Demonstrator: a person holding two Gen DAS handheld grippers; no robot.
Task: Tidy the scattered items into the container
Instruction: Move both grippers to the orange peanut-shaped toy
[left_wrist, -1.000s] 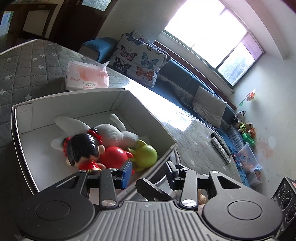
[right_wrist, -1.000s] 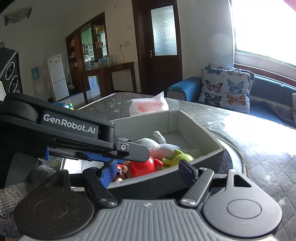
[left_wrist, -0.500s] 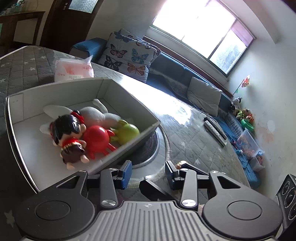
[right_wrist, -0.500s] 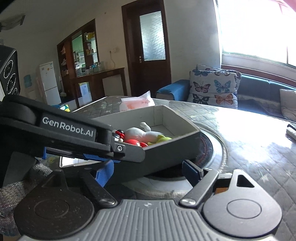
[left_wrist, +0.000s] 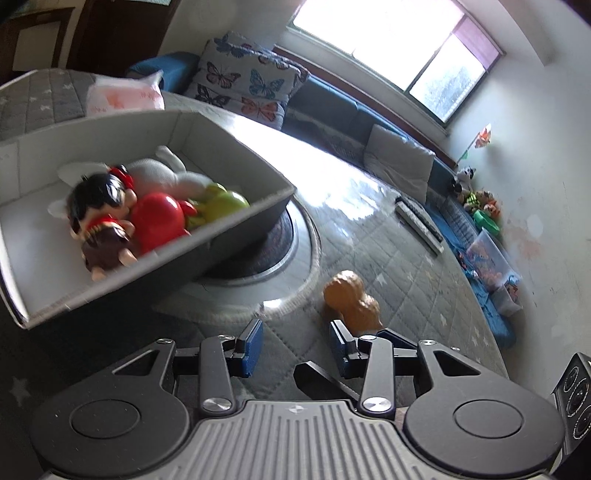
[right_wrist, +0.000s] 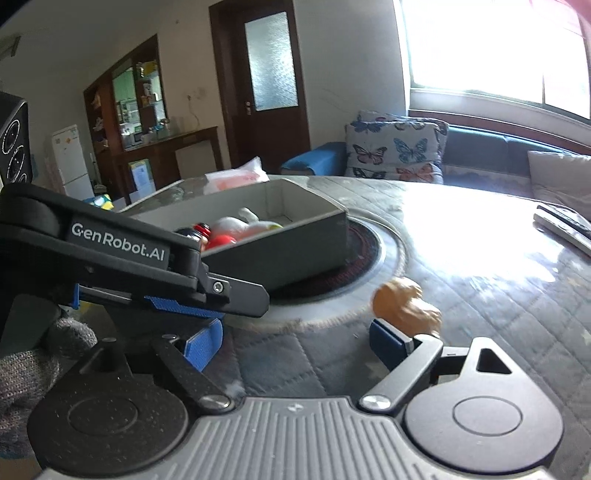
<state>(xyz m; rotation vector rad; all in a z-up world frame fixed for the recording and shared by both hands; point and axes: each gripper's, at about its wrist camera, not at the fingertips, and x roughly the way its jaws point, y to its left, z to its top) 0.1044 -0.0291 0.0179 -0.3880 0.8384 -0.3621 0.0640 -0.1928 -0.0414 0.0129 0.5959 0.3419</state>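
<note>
Two wrist views show the same quilted grey table (left_wrist: 399, 266), each from its own side.

From the left wrist, the left gripper (left_wrist: 295, 341) hangs over bare quilt with its blue pads well apart and nothing between them. An orange-brown toy figure (left_wrist: 351, 299), lumpy and rounded, lies on the table just ahead of the right-hand pad; part of it is hidden behind that finger. To the upper left stands the grey box (left_wrist: 236, 236), partly over a round dark inset with a pale ring (left_wrist: 299, 240). This view looks down into the box: a black-haired doll in red (left_wrist: 101, 218), a red ball-shaped toy (left_wrist: 159, 221), a yellow-green toy (left_wrist: 221, 205) and a white plush (left_wrist: 159, 171) lie crowded together at its far end. Behind the box sits a pink-and-white packet (left_wrist: 125, 98); remote controls (left_wrist: 419, 221) lie farther along the table.

From the right wrist, the right gripper (right_wrist: 295, 345) has its jaws opening, wide already, with only table between them. The same orange-brown toy figure (right_wrist: 406, 302) lies just beyond its right-hand pad, blurred, and outside the grey box (right_wrist: 280, 247). Here the box shows mostly its dark outer wall, the toys inside only peeking over the rim. This view alone shows the left gripper (right_wrist: 184, 306) side-on at the left, and a grey knitted glove (right_wrist: 37, 365) below it.
</note>
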